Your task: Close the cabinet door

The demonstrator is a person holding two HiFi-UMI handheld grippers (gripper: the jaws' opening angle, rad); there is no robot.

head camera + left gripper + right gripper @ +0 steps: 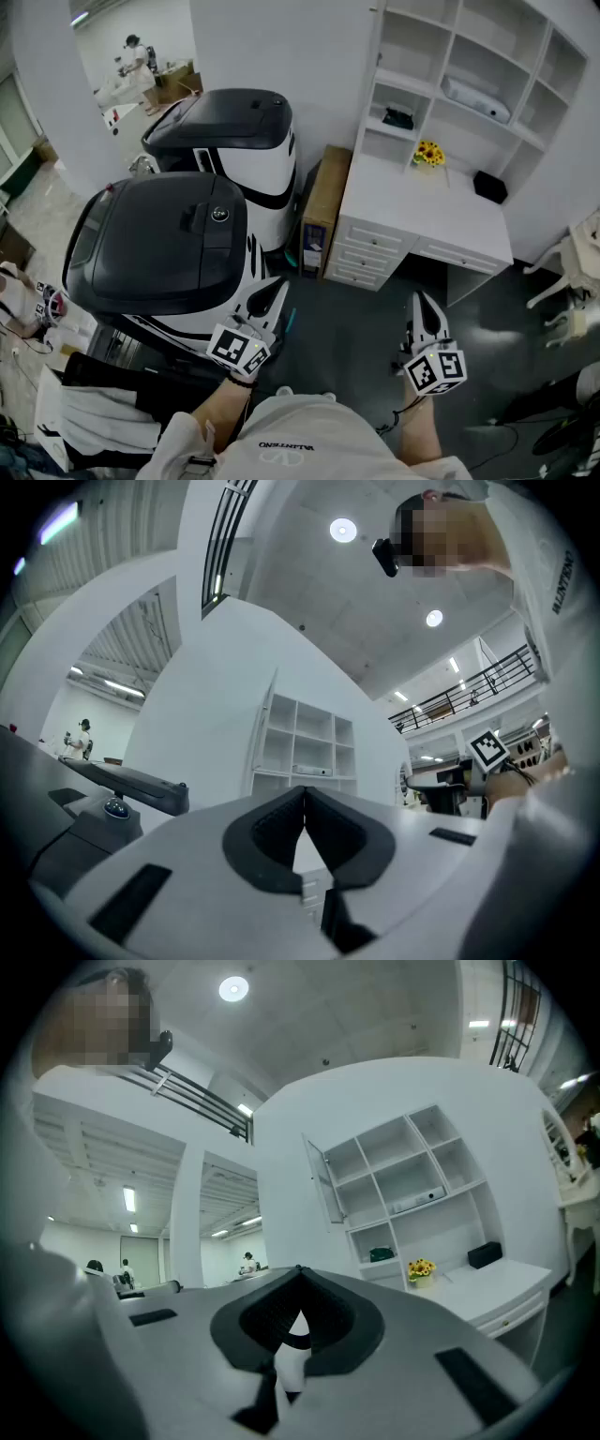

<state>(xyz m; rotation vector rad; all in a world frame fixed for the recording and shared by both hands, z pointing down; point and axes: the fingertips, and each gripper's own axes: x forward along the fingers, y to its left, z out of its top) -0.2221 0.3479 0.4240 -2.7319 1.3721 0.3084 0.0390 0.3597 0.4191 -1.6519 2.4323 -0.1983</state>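
Observation:
A white desk with a shelf unit point(469, 75) stands at the upper right of the head view. The cabinet door point(322, 1181) at the unit's upper left corner hangs open, swung out to the left; the left gripper view shows it as a thin edge point(263, 726). My left gripper point(273, 298) point(304, 794) is shut with nothing in it, low and well short of the desk. The right gripper point(423, 306) point(299, 1273) is also shut and empty, pointing level at the desk from a distance. Neither touches the furniture.
Two large black-and-white machines point(164, 248) point(234, 127) stand left of the desk, close to my left gripper. A cardboard box point(324, 204) leans between them and the desk drawers point(367, 253). Sunflowers point(428, 153) and a black box point(490, 187) sit on the desktop. A white chair point(574, 272) is at the right.

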